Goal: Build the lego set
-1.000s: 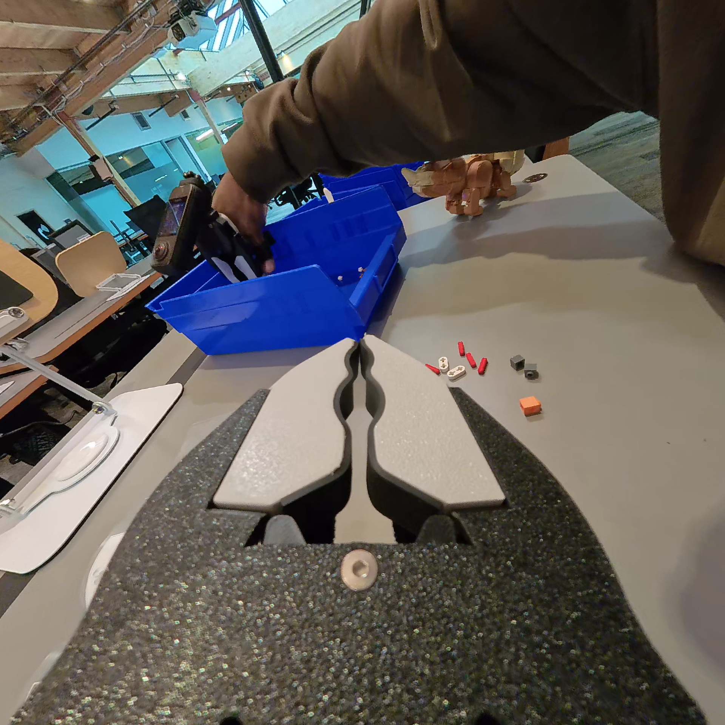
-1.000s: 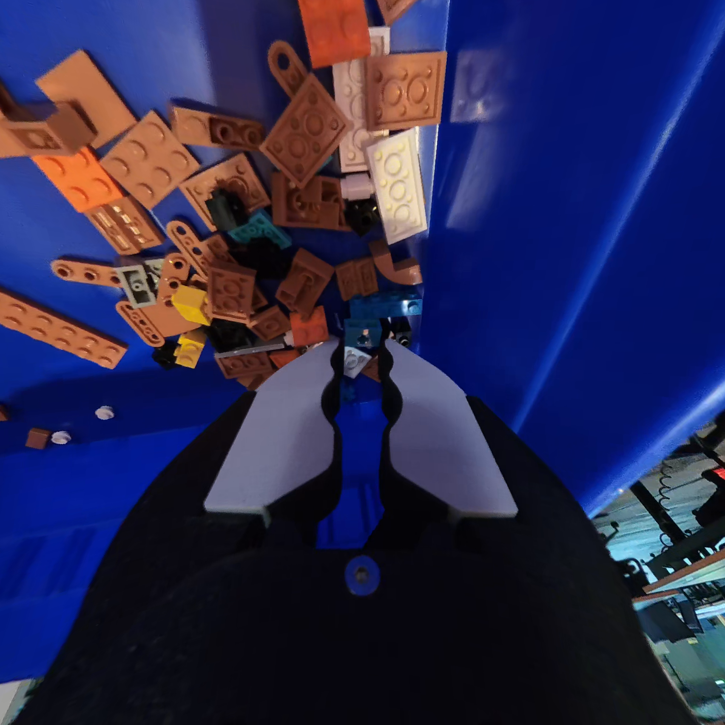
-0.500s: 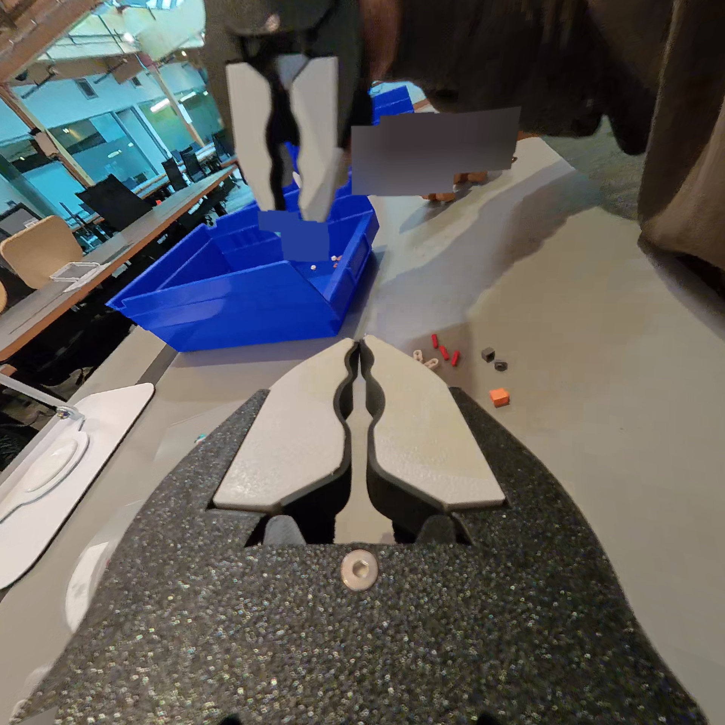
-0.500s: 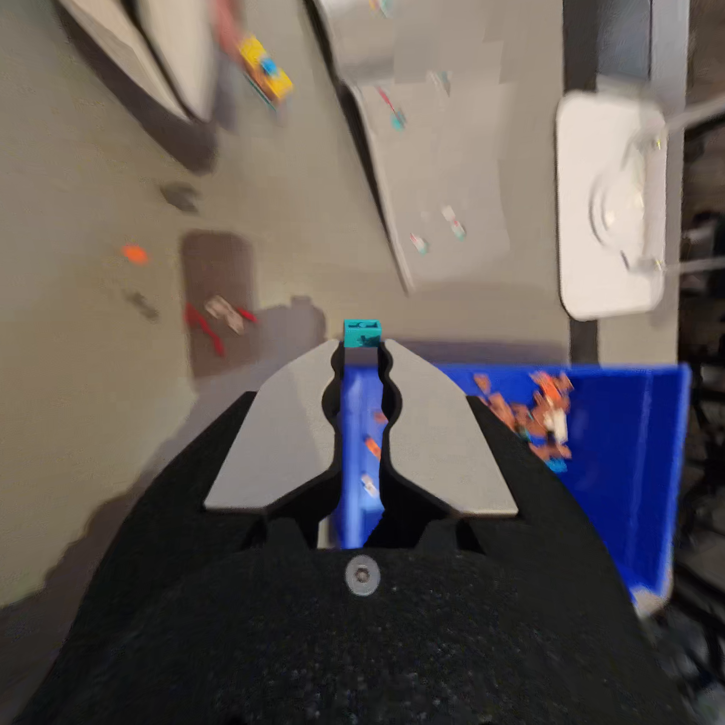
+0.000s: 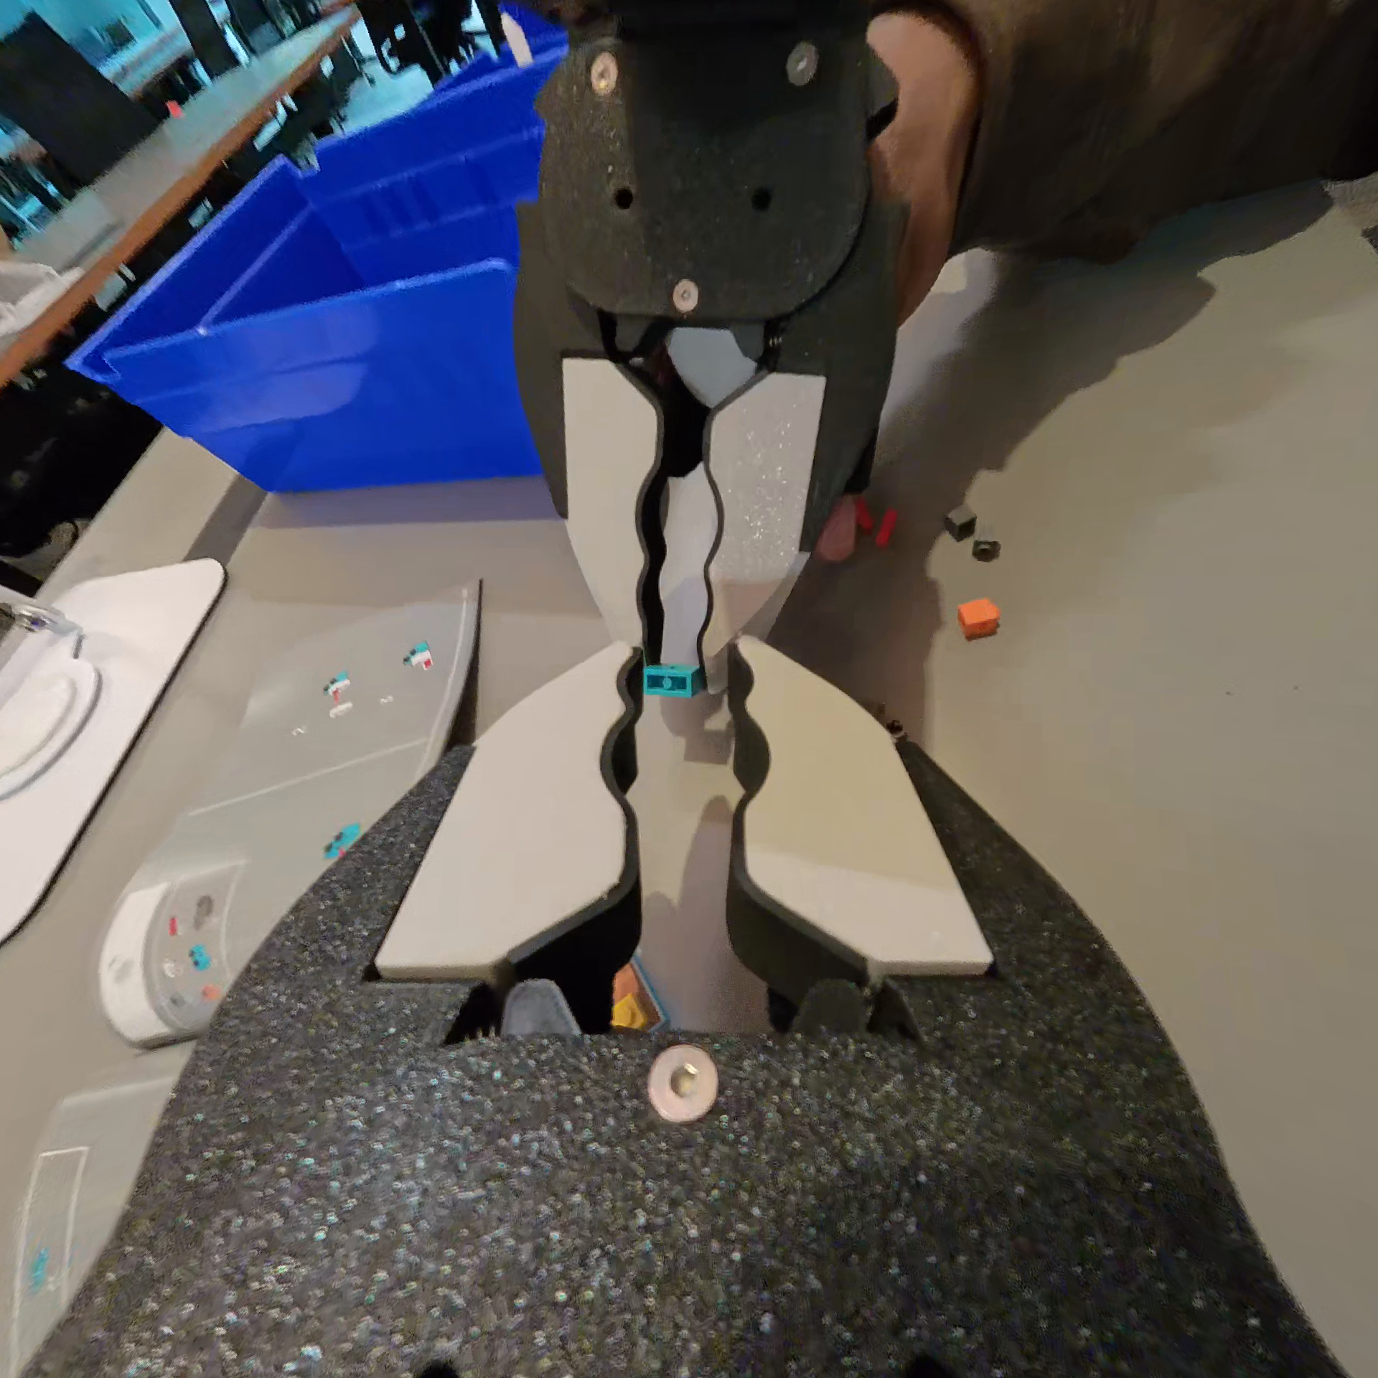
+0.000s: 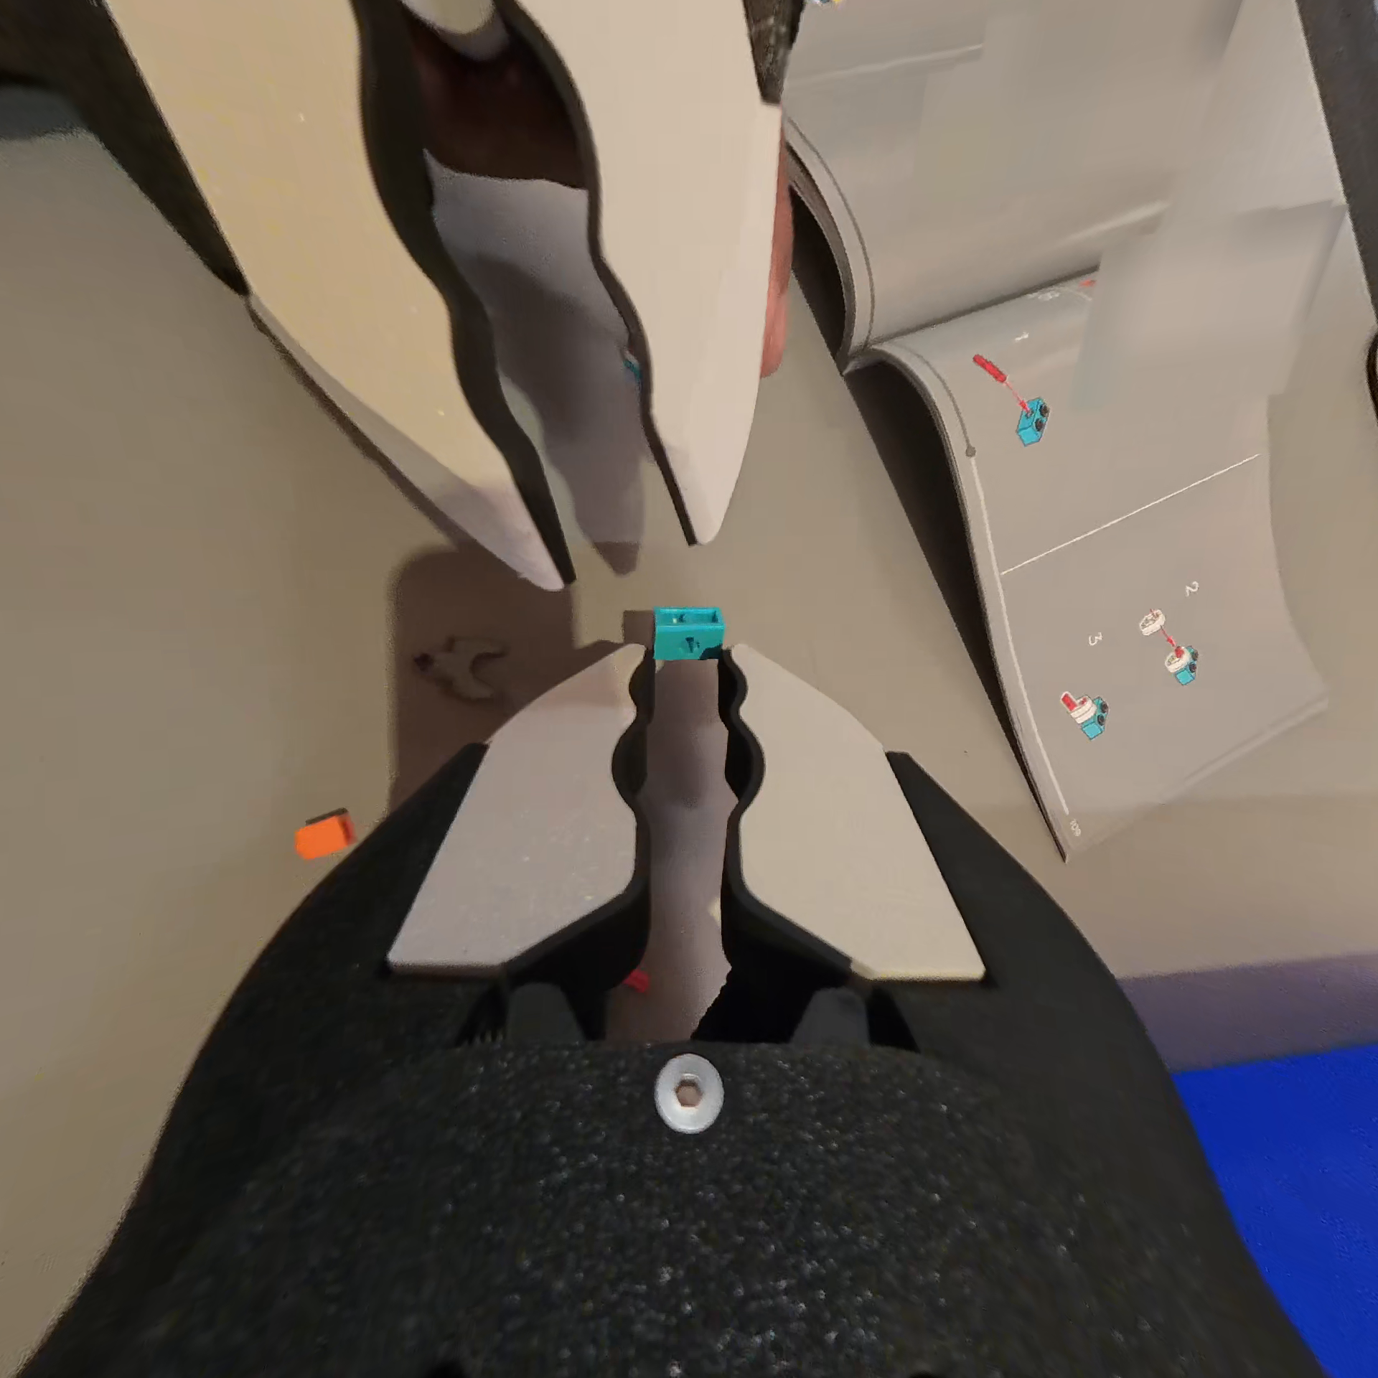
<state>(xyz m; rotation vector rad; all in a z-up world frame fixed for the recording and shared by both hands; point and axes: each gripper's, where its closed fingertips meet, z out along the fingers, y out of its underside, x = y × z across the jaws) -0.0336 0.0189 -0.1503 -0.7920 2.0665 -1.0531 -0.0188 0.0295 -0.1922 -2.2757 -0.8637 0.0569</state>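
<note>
I see an open office workspace: long desks (image 5: 224,134) and dark chairs (image 5: 52,112) behind blue parts bins (image 5: 335,358) on my grey surface (image 5: 1118,746).

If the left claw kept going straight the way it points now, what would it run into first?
Most likely the teal brick pinched in the right claw, which faces it tip to tip. The left claw is open, so the brick might slip between its fingers; depth between the tips is hard to judge.

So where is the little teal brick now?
The teal brick is pinched at the right gripper tips, above the table, facing the open left gripper.
</note>
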